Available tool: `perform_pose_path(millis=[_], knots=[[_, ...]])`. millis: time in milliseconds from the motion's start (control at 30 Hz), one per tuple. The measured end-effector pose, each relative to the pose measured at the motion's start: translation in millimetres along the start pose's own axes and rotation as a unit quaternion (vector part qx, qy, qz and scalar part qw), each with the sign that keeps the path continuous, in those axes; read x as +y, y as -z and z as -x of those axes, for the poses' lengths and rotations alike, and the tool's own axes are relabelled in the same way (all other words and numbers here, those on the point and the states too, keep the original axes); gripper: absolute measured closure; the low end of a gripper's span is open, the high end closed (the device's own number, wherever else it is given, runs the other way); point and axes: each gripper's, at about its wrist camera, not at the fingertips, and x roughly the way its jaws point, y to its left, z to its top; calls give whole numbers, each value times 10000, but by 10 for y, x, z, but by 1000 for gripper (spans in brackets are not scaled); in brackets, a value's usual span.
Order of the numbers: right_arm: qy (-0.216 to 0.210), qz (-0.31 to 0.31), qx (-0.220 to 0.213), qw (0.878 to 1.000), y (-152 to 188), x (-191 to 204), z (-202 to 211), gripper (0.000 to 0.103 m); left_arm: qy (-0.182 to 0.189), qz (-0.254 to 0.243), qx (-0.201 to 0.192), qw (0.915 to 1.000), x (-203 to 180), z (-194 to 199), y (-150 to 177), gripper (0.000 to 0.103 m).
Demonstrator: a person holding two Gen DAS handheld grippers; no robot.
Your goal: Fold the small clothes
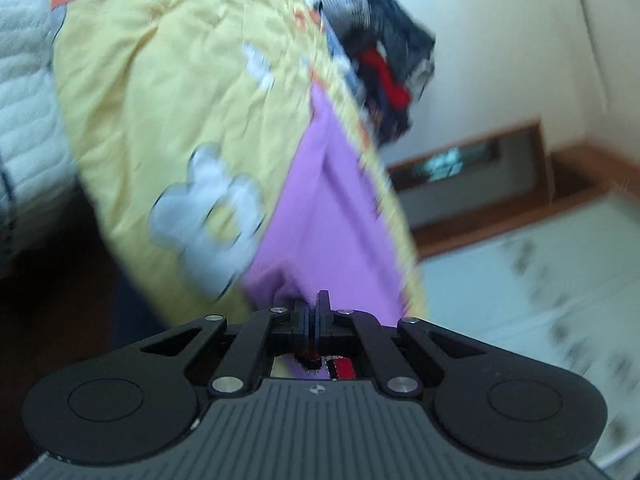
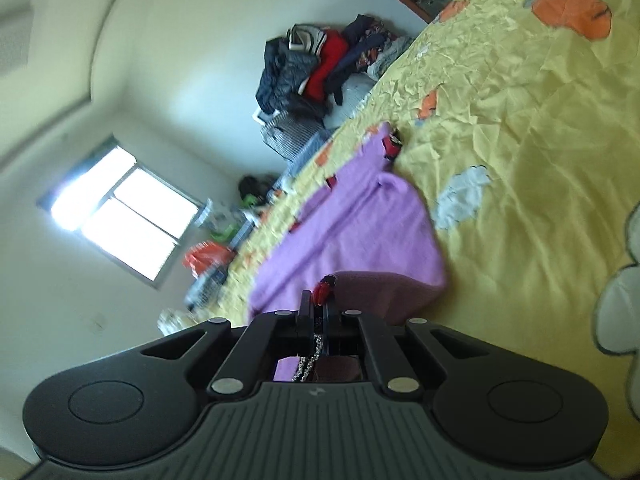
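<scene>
A small purple garment (image 1: 320, 216) with red and black trim lies spread on a yellow bedspread (image 1: 168, 92). My left gripper (image 1: 314, 304) is shut on the near edge of this garment, and purple cloth bunches at its tips. In the right wrist view the purple garment (image 2: 352, 224) stretches away from me over the yellow bedspread (image 2: 520, 128). My right gripper (image 2: 316, 306) is shut on another edge of it, where a red trim piece pokes out above the tips. A beaded strip shows between the jaws behind the pads.
A pile of dark and red clothes (image 2: 320, 68) sits at the far end of the bed by the wall. A person's white quilted sleeve (image 1: 24, 112) is at the left. A bright window (image 2: 120, 208) and small clutter (image 2: 224, 232) lie beyond the bed's edge.
</scene>
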Motion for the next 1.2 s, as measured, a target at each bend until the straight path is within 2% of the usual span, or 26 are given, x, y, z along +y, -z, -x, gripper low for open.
perform_pose_path(millis=[133, 333, 467, 567, 633, 867, 1033, 1200], knots=[[-222, -418, -212, 9987, -193, -52, -149, 100, 294, 190, -266, 9990, -171, -167, -286, 101], [-286, -264, -416, 9984, -644, 0, -557, 99, 447, 95, -332, 9984, -508, -639, -756, 101], [-114, -364, -350, 9987, -1011, -89, -1045, 99, 257, 34, -169, 9995, -637, -1108, -1045, 101], [75, -483, -223, 9986, -1242, -215, -1459, 99, -51, -174, -92, 9998, -714, -1434, -1230, 101], [208, -561, -91, 9982, -1367, -314, -1735, 99, -187, -87, 21, 9998, -706, -1652, -1360, 101], [591, -712, 194, 9955, -1727, -607, -2512, 99, -606, -231, 197, 9977, -703, -2299, -1742, 100], [762, -523, 298, 9953, -1923, -599, -2842, 99, -825, -217, 258, 9960, -674, -2639, -1923, 100], [846, -432, 459, 9944, -2168, -564, -3093, 99, -843, -129, 240, 9961, -696, -2858, -2134, 100]])
